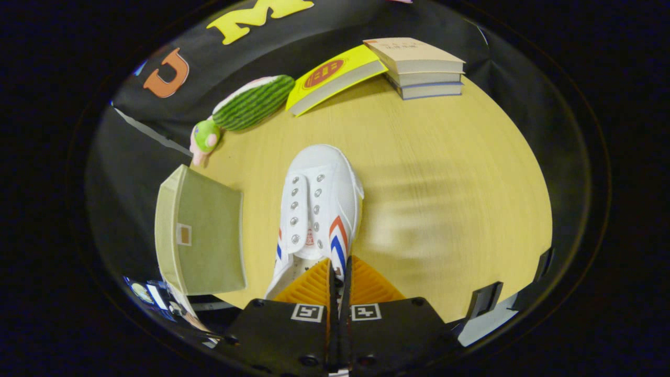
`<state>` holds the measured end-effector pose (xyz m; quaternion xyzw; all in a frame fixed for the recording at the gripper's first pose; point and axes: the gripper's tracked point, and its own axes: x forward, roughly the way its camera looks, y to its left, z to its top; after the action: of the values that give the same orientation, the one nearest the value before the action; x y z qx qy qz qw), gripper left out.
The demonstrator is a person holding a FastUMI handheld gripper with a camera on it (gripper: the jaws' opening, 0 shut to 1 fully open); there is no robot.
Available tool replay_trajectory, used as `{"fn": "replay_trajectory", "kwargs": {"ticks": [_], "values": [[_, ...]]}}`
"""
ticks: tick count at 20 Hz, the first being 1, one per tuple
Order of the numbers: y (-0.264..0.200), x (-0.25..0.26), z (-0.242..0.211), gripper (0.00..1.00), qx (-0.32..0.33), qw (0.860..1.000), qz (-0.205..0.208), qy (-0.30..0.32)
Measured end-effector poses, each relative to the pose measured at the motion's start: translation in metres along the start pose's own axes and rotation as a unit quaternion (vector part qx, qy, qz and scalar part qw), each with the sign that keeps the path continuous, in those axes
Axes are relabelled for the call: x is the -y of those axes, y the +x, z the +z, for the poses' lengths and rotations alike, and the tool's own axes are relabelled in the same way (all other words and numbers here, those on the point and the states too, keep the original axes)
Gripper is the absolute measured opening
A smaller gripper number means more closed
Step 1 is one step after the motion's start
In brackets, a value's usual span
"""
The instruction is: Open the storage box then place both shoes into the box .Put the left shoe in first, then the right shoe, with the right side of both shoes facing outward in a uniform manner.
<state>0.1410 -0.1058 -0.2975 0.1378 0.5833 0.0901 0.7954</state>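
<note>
Pinching the heel edge of a white shoe [320, 207], the fingers [340, 272] are nearly closed. The shoe is held near the table [445, 183]. The storage box [201, 235] sits just left. No shoe is seen packed yet.

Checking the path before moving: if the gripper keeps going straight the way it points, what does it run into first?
The gripper is already shut on the white shoe, at its side wall. Straight ahead lies the rest of that shoe, then bare table; the yellow book sits far beyond, though depth is unclear.
</note>
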Motion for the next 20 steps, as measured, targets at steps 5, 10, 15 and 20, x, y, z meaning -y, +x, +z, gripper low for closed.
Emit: {"fn": "replay_trajectory", "kwargs": {"ticks": [5,10,15,20], "values": [[-0.044,-0.075,0.018,0.06,0.052,0.998,0.013,-0.023],[-0.063,-0.172,0.007,0.06,0.065,0.995,0.064,-0.038],[-0.041,-0.237,-0.014,0.06,0.049,0.995,0.070,-0.057],[-0.008,-0.278,-0.033,0.06,0.058,0.994,0.068,-0.055]]}}
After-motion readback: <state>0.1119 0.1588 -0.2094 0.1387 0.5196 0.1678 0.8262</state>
